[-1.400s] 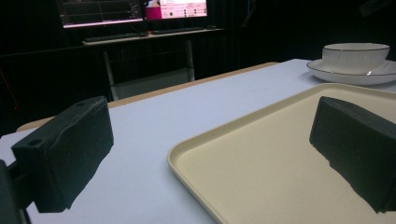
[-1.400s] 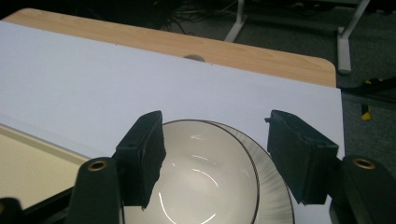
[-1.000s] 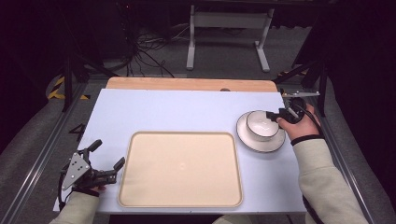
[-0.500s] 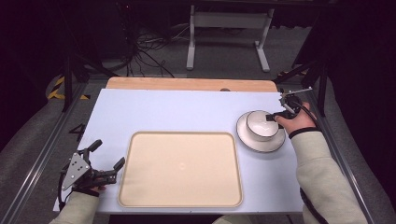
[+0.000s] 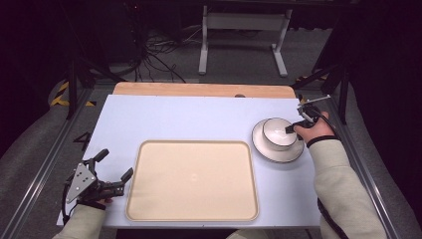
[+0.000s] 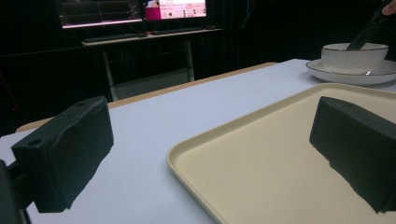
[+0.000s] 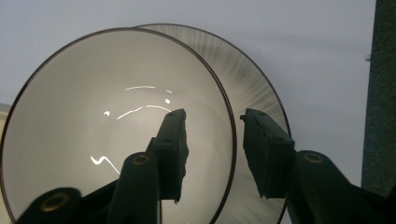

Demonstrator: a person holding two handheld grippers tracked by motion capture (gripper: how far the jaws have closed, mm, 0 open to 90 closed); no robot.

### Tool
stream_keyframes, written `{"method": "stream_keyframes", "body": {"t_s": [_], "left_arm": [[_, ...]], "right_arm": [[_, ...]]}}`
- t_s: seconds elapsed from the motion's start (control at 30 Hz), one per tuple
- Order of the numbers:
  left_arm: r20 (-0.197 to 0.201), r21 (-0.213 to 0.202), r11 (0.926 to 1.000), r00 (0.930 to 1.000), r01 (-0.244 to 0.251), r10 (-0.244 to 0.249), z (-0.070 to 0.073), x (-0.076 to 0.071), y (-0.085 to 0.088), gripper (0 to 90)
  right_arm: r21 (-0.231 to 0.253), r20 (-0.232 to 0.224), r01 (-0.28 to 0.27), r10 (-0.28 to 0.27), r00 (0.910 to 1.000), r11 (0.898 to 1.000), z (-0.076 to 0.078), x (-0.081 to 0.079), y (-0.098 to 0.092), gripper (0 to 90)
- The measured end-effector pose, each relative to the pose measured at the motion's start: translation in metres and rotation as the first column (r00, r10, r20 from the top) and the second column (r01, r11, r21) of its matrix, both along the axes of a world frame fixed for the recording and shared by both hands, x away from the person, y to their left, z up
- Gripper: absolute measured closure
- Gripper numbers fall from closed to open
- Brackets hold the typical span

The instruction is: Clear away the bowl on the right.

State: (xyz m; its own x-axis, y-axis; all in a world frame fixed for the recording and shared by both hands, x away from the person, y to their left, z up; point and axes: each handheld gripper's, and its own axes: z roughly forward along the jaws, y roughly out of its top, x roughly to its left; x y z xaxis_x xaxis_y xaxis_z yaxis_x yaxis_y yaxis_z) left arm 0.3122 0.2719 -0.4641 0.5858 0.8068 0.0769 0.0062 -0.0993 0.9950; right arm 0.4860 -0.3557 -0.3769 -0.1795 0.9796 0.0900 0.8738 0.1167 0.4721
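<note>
Right gripper [image 7: 212,140] astride bowl [image 7: 93,140] rim, seemingly.

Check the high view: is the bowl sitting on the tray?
No. The bowl sits on a saucer on the table, to the right of the tray and apart from it.

White bowl [image 5: 276,133], thin dark rim, upright and empty, sits centred on a white saucer [image 5: 293,154] at the table's right side.
</note>
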Motion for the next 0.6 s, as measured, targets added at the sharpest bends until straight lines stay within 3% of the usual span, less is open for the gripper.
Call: {"method": "stream_keyframes", "body": {"t_s": [0.27, 0.4, 0.6], "left_arm": [[-0.001, -0.002, 1.0, 1.0, 0.0, 0.0, -0.0001, -0.0001, -0.0001, 0.2], [0.0, 0.001, 1.0, 1.0, 0.0, 0.0, 0.0, 0.0, 0.0, 0.2], [0.001, 0.0, 1.0, 1.0, 0.0, 0.0, 0.0, 0.0, -0.0001, 0.2]], "right_arm": [[0.025, -0.059, 0.012, -0.011, 0.9982, 1.0, -0.0084, 0.003, -0.0011, 71.8], [0.019, -0.086, 0.032, -0.031, 0.9958, 0.999, -0.0076, 0.0044, -0.0023, 81.2], [0.012, -0.121, 0.055, -0.053, 0.9912, 0.998, -0.0059, 0.0061, -0.0024, 83.9]]}}
